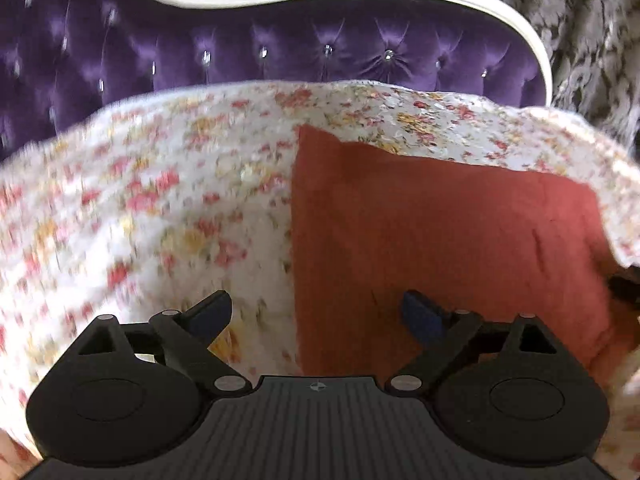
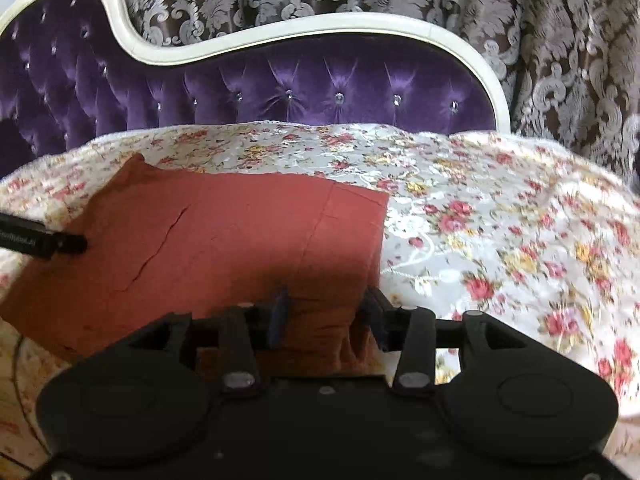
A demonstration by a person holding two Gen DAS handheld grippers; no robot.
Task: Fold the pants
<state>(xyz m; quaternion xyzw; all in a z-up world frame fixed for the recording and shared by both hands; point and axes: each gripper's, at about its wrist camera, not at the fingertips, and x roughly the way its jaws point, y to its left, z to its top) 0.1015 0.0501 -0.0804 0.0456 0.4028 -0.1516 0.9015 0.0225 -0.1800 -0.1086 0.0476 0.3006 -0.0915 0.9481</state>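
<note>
The rust-red pants (image 1: 440, 240) lie folded into a flat rectangle on the floral bedspread (image 1: 160, 200). In the right wrist view the pants (image 2: 224, 236) fill the left middle. My left gripper (image 1: 316, 312) is open and empty, just above the pants' near left edge. It shows as a black tip at the left in the right wrist view (image 2: 48, 240). My right gripper (image 2: 328, 316) is open, with its fingers (image 2: 280, 312) either side of the bunched near right corner of the pants.
A purple tufted headboard (image 2: 280, 92) with a white frame stands behind the bed. A patterned grey and brown curtain (image 2: 560, 40) hangs behind it. The floral bedspread (image 2: 500, 232) stretches to the right of the pants.
</note>
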